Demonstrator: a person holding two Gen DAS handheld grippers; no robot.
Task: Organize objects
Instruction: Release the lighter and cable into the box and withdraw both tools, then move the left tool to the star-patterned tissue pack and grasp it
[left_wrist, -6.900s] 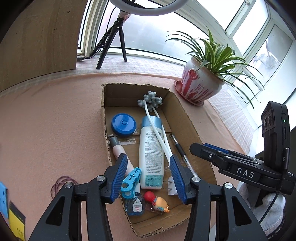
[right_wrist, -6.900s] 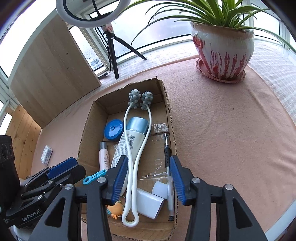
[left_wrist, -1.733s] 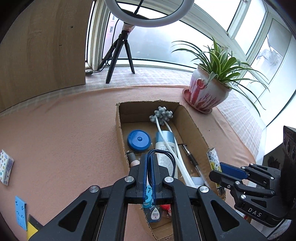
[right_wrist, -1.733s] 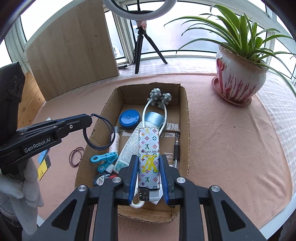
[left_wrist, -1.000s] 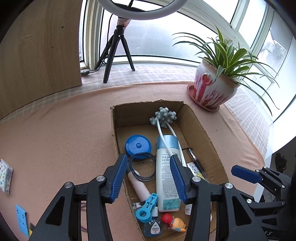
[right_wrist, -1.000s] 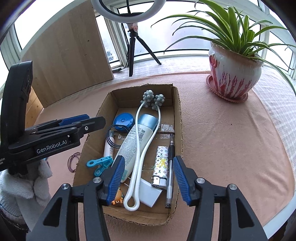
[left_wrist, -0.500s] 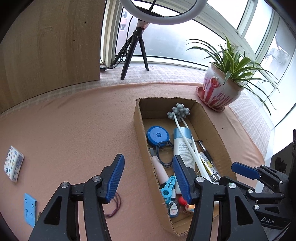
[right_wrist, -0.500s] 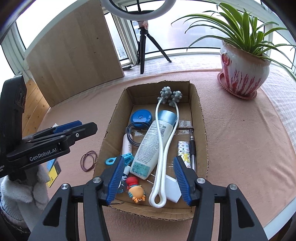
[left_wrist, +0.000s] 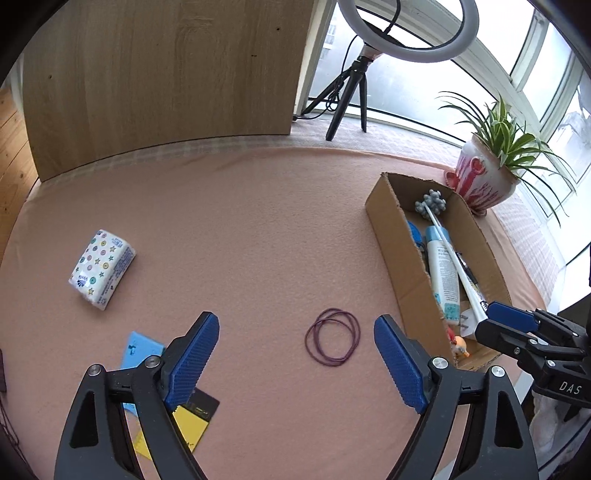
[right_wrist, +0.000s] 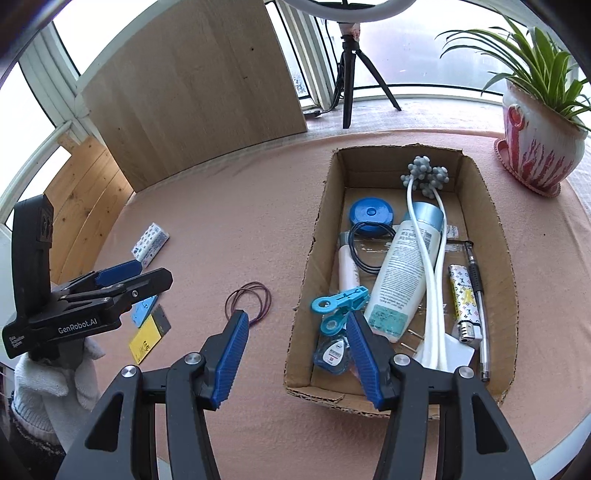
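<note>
Rubber bands (left_wrist: 332, 342) on the table (left_wrist: 258, 240) now lie between the left hand-held gripper's (left_wrist: 296, 354) wide-open, empty jaws; the right hand-held gripper (right_wrist: 295, 354) also gapes empty.

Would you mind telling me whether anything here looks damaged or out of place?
The cardboard box has torn, ragged edges. Purple rubber bands, a tissue pack and cards lie loose on the cloth outside it.

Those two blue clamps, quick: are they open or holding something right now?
Left gripper: open, holding nothing, above the purple rubber bands.
Right gripper: open, holding nothing, at the cardboard box.
</note>
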